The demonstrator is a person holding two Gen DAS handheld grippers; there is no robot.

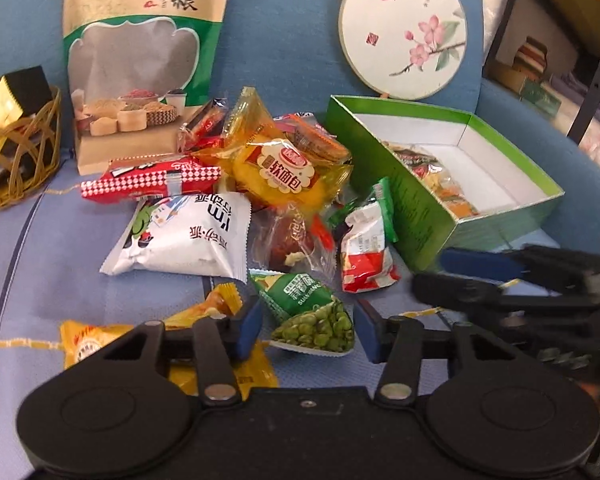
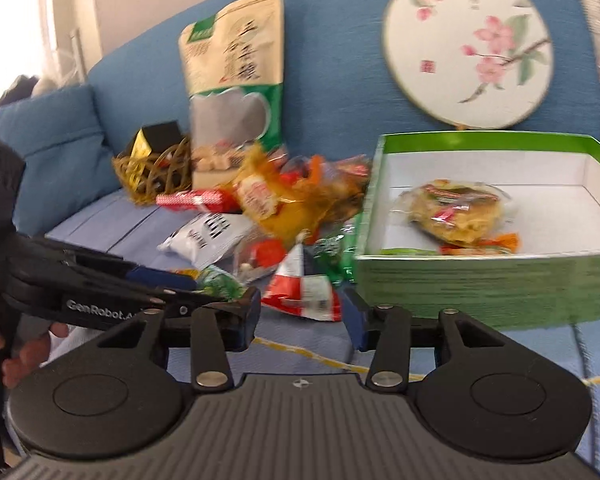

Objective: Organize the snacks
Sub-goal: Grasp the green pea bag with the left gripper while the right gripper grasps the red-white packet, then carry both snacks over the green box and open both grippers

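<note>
Fan (image 1: 403, 30) behind green box (image 1: 428, 216); basket (image 1: 18, 152) beside tall pouch (image 1: 140, 60).

yellow bread packet (image 1: 280, 168) – "软面包" | green pea packet (image 1: 312, 312) – Latin letters "SUAN…", rest unclear | tall grain bag (image 1: 144, 40) – large character "粮" | left gripper (image 2: 204, 292) – "GenRobot.A…" on its side | white packet (image 1: 184, 236) – characters upside down, not readable

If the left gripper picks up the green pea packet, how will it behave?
The green pea packet is probably light and floppy: it is a small film pouch. Its glossy wrapper may slip between the left gripper pads. The loose peas inside could shift when squeezed.
</note>
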